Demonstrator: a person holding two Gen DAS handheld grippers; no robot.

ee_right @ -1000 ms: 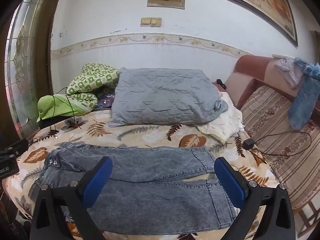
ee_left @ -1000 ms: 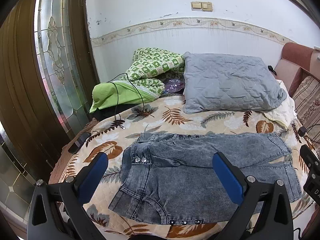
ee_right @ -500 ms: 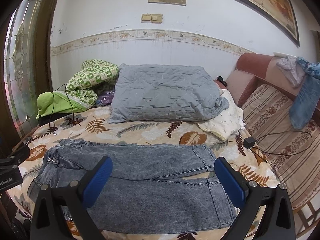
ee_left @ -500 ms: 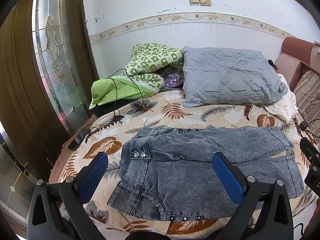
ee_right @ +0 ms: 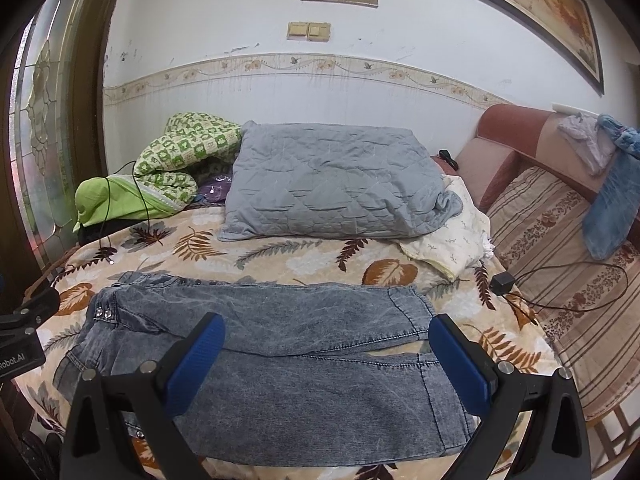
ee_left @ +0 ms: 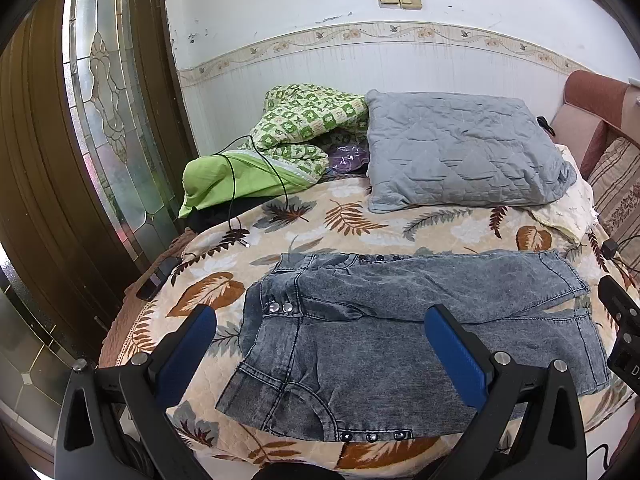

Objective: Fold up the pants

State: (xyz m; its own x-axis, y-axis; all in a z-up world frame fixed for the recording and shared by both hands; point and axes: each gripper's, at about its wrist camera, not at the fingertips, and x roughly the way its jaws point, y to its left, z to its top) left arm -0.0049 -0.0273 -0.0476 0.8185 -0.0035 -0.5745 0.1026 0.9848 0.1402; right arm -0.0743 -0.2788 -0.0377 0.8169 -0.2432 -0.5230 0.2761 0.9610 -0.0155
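From the left wrist view, the pants (ee_left: pixel 400 332) lay spread flat on the bed (ee_left: pixel 344 220), filling the lower centre of the frame. They were grey-blue acid-washed denim, waistband toward the left, legs running off to the right. Two silver snap buttons sat at the waist, left of centre, and a row of three more studs showed along the bottom edge. The upper leg lay slightly over the lower one, with a thin gap between the hems at the right. The left gripper (ee_left: pixel 320 352) hung above the waist end, its blue-padded fingers (ee_left: pixel 188 352) spread wide and holding nothing. A grey quilted pillow (ee_left: pixel 460 156) rested at upper right, a green patterned blanket (ee_left: pixel 304 128) at upper centre-left with a black cable (ee_left: pixel 232 192) trailing across it.

Over to the right wrist view: the pants (ee_right: pixel 312 356) again lay across the lower half, waist at the left, hems at the right, on the leaf-print bed (ee_right: pixel 280 252). The fabric looked mottled, lightly creased near the waist, smooth along the legs. The right gripper (ee_right: pixel 326 364) hovered over the leg section, fingers (ee_right: pixel 460 364) wide apart, released, touching no cloth. The grey pillow (ee_right: pixel 336 184) sat in the centre; a striped sofa (ee_right: pixel 560 248) filled the right side, with a black charger (ee_right: pixel 503 282) at the bed's right edge.
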